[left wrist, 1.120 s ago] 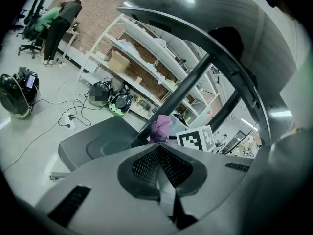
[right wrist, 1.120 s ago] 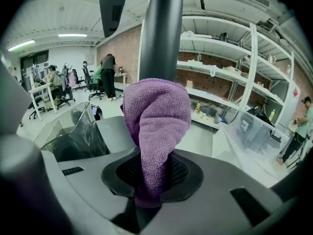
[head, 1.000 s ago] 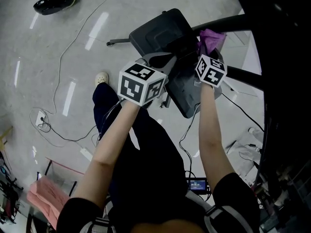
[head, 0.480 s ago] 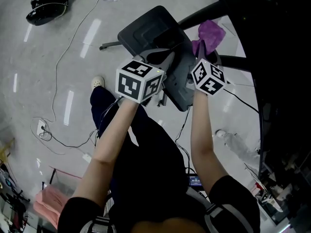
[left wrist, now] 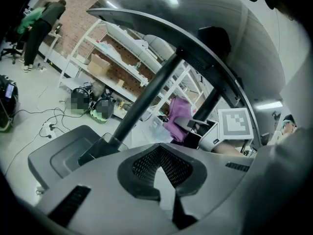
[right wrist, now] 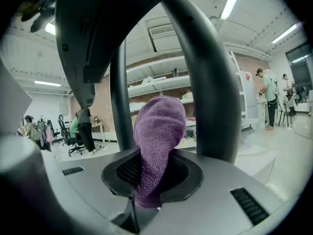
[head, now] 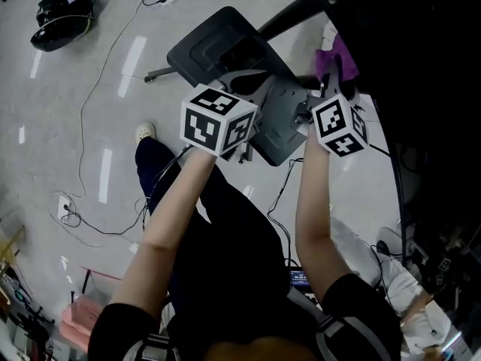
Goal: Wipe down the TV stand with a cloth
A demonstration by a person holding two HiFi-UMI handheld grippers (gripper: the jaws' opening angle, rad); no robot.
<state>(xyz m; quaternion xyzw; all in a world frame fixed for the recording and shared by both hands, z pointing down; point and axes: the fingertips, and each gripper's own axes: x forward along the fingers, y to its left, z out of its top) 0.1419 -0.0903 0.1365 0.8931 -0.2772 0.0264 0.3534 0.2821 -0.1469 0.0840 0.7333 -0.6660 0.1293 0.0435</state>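
A: In the head view, where is our cloth [head: 337, 55]?
B: It is clenched in our right tool [head: 328, 89], up at the right, just beside a dark post [head: 289, 17] of the TV stand [head: 225, 51]. The stand's flat base [head: 203, 47] sits on the floor [head: 90, 89] ahead of us. The post climbs from the base toward the upper right.
A: And our left tool [head: 252, 89]?
B: It is over the base, nearer the flat plate than the cloth.
A: Left gripper view, then.
B: Our left tool [left wrist: 164, 199] has its jaws drawn together on nothing. Past it we see the base [left wrist: 63, 153], the slanting post [left wrist: 151, 92], and the cloth [left wrist: 178, 116] off to the right beside a second post [left wrist: 215, 99].
A: Right gripper view?
B: The right tool [right wrist: 146, 202] grips the cloth [right wrist: 156, 136] by its lower end. The free end stands up between a thin post [right wrist: 120, 97] on the left and a thick post [right wrist: 205, 72] on the right. We cannot tell whether it touches either.
A: So the coming wipe?
B: We judge it belongs to the right hand. It would run along the length of the thick post, which lies just to the cloth's right.
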